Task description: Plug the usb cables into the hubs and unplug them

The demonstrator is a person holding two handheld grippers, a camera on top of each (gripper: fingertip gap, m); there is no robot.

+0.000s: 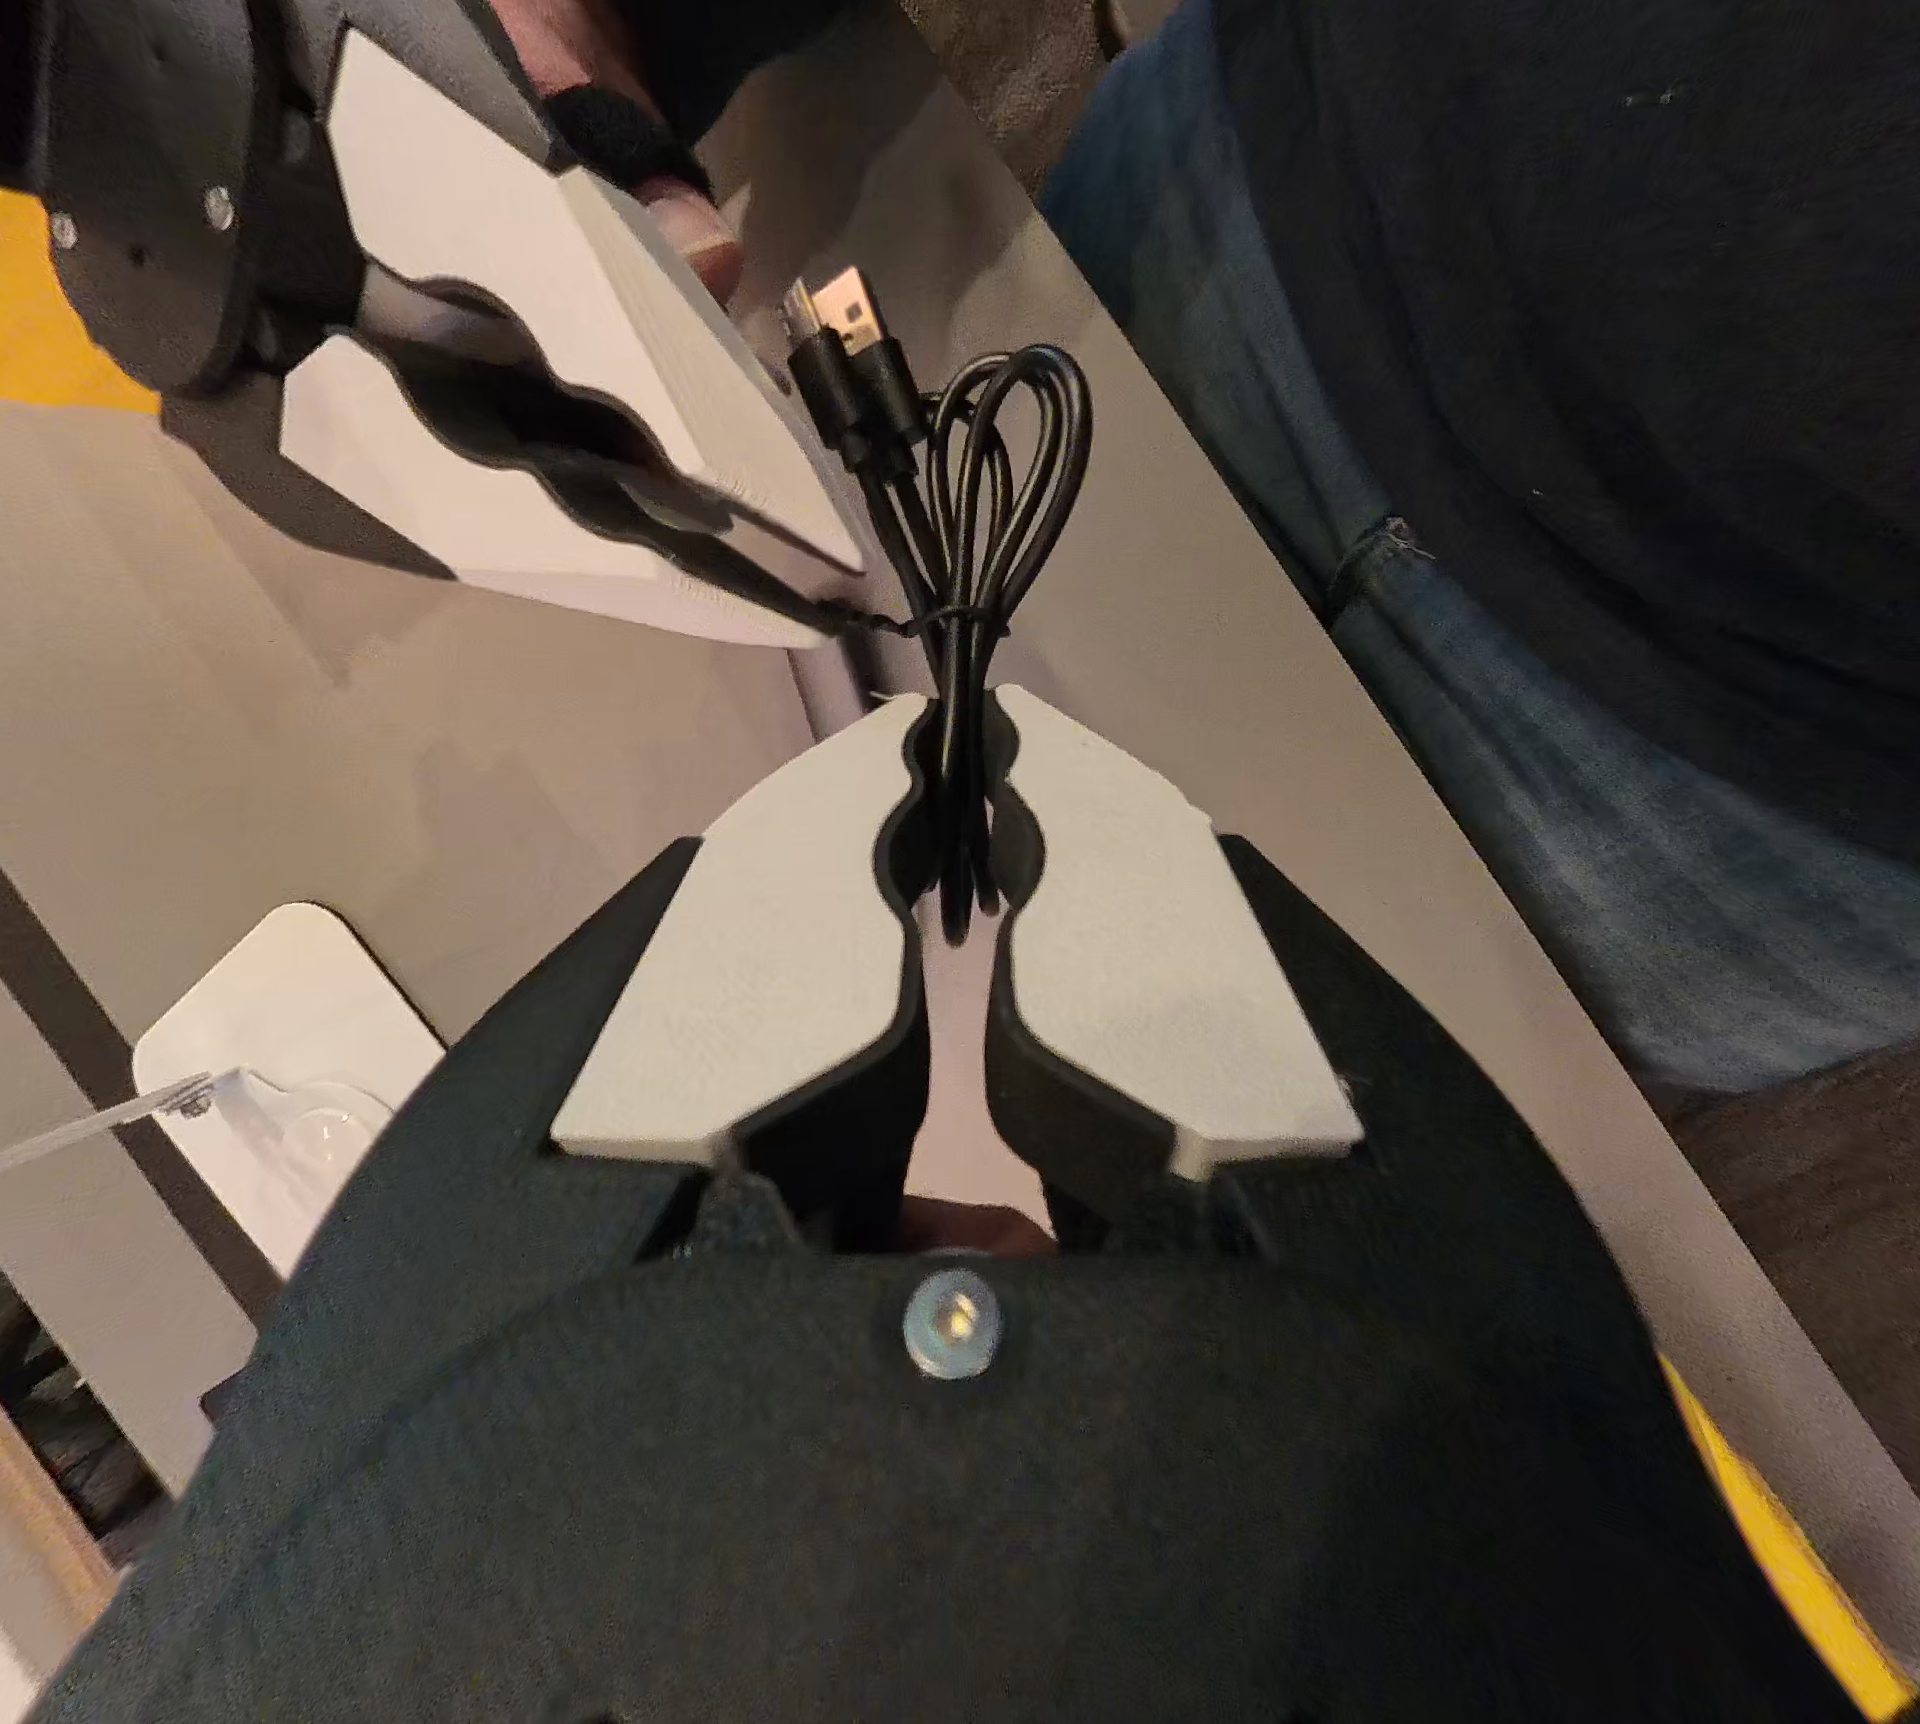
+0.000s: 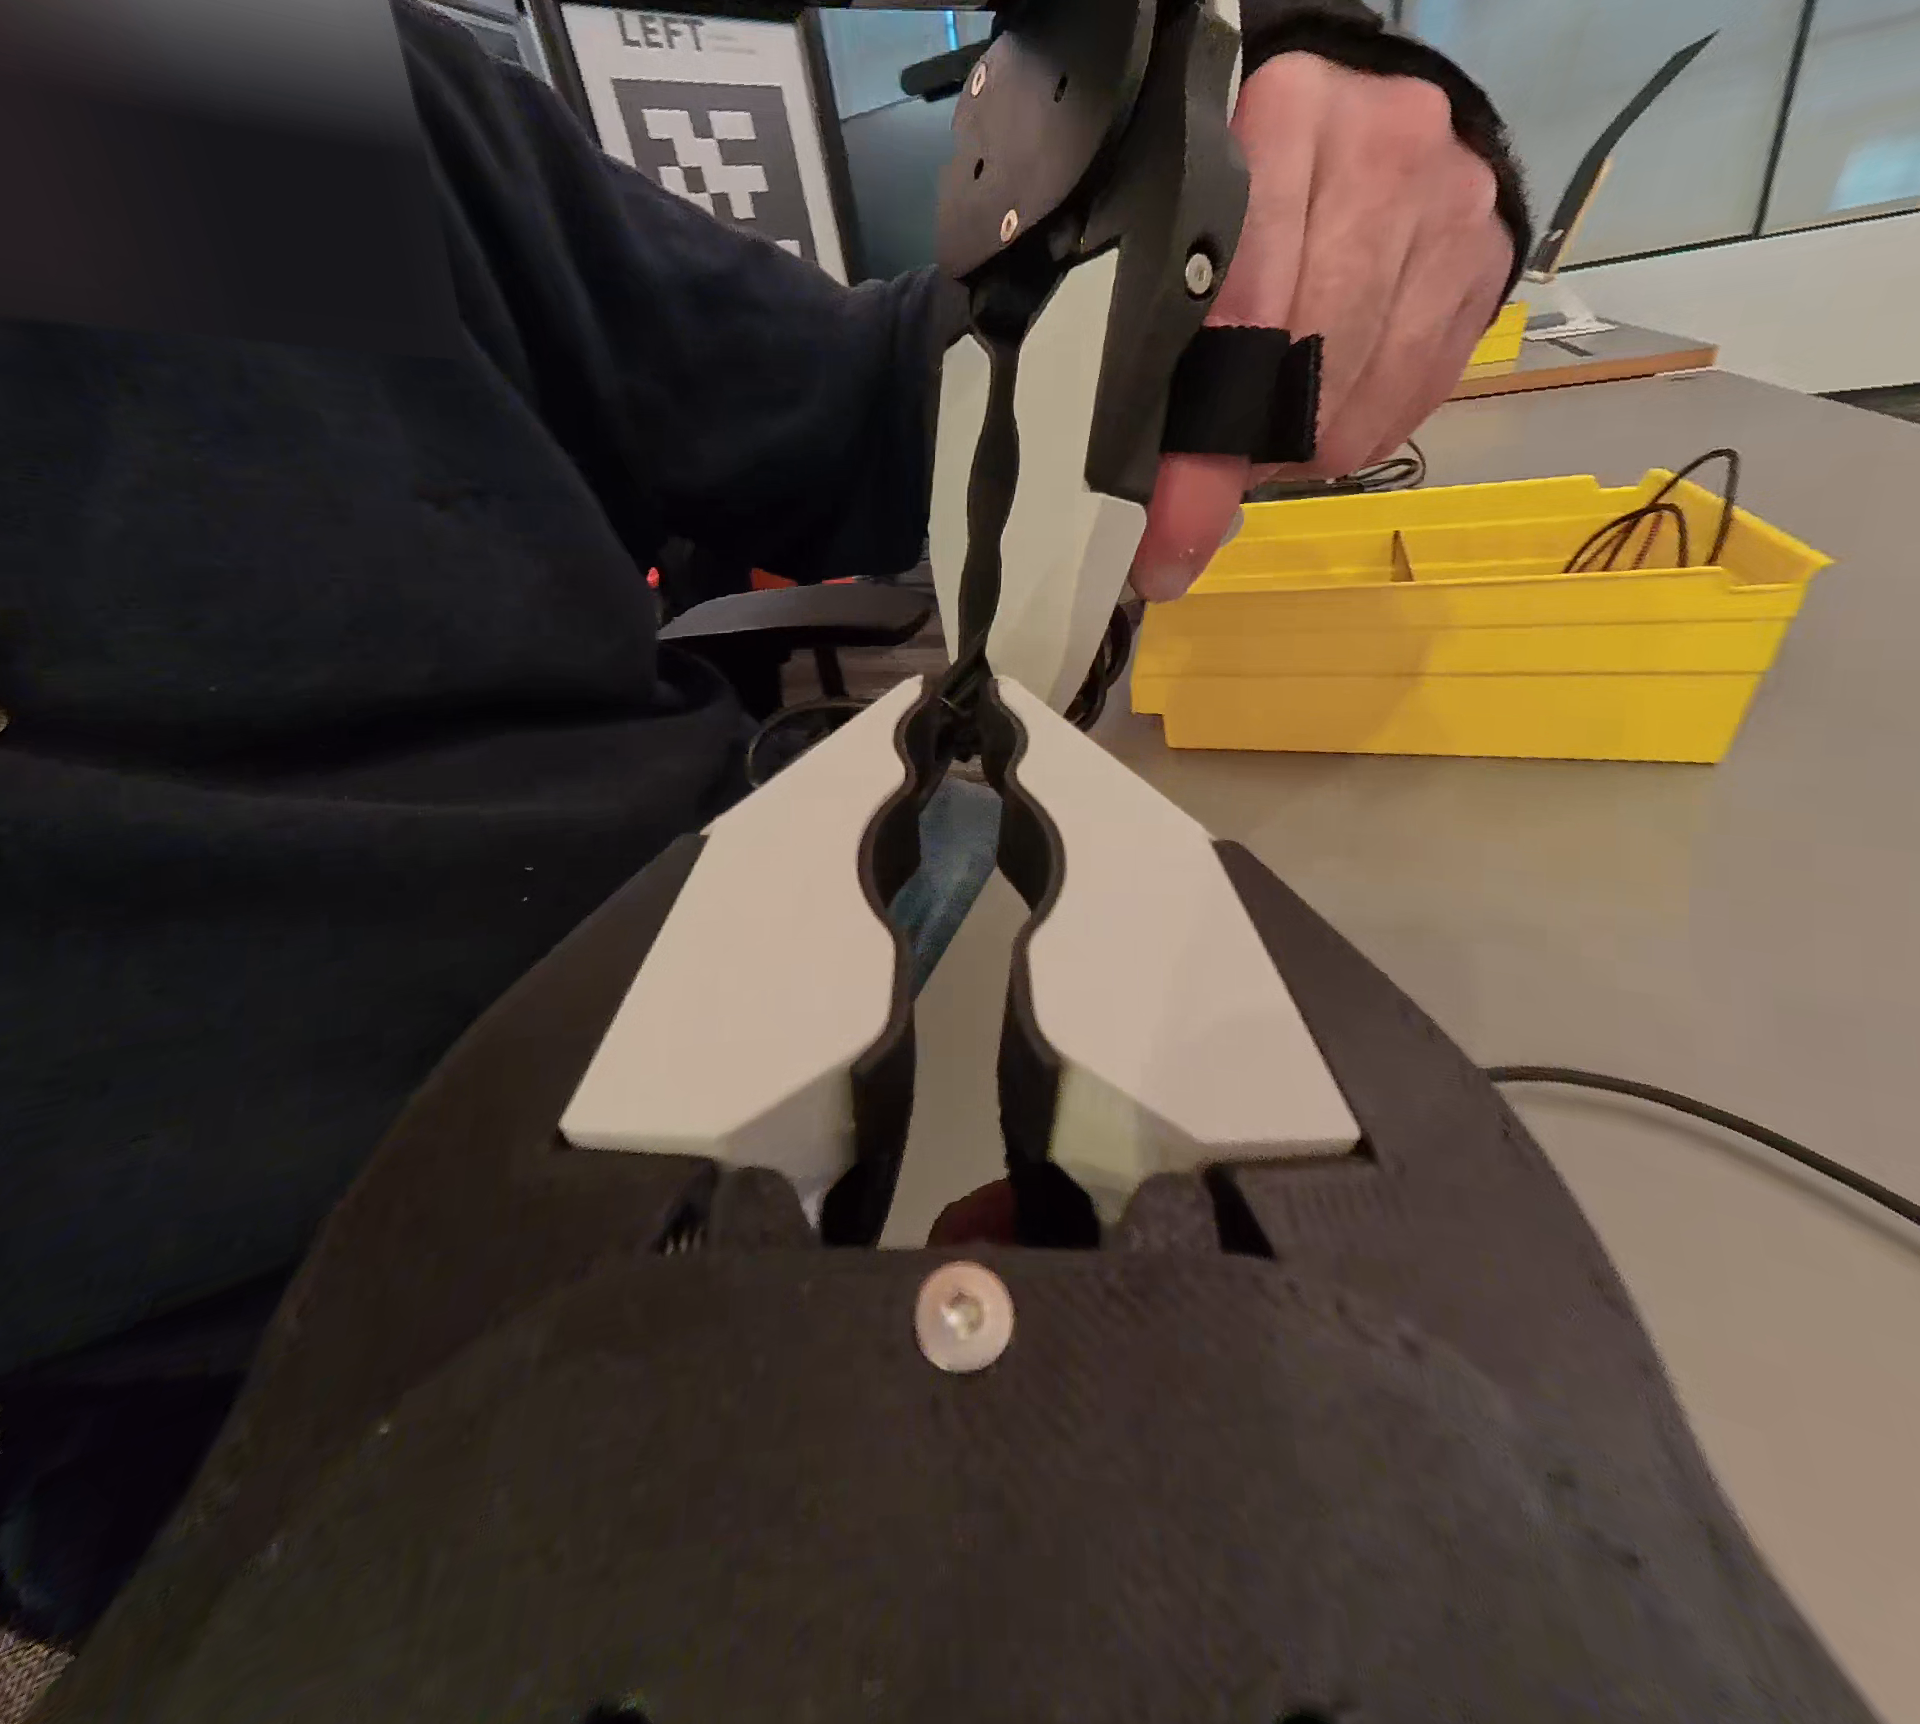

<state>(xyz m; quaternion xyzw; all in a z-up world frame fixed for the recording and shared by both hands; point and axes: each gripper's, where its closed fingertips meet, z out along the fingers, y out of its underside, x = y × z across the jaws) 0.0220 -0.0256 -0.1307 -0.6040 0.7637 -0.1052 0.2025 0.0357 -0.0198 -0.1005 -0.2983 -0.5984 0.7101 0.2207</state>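
Cable, black and coiled into a tied bundle point(image 1: 971, 594), stands at the centre of the left wrist view, clamped between the white fingers of my left gripper point(image 1: 958, 703). Its long axis runs straight up the frame, loops uppermost, and its two plugs, one with a silver USB end point(image 1: 847, 308), point toward the upper left. My right gripper point(image 1: 821, 609) comes in from the upper left, its tips together on the thin black tie around the bundle. Beyond the bundle the grey table's edge point(image 1: 1247, 469) runs diagonally, with my dark clothing just past it.

In the right wrist view, my right gripper point(image 2: 961, 698) meets the other's tips at frame centre. A yellow plastic divided bin point(image 2: 1455, 635) holding more black cables sits centre right, bare grey tabletop point(image 2: 1558, 895) below it.
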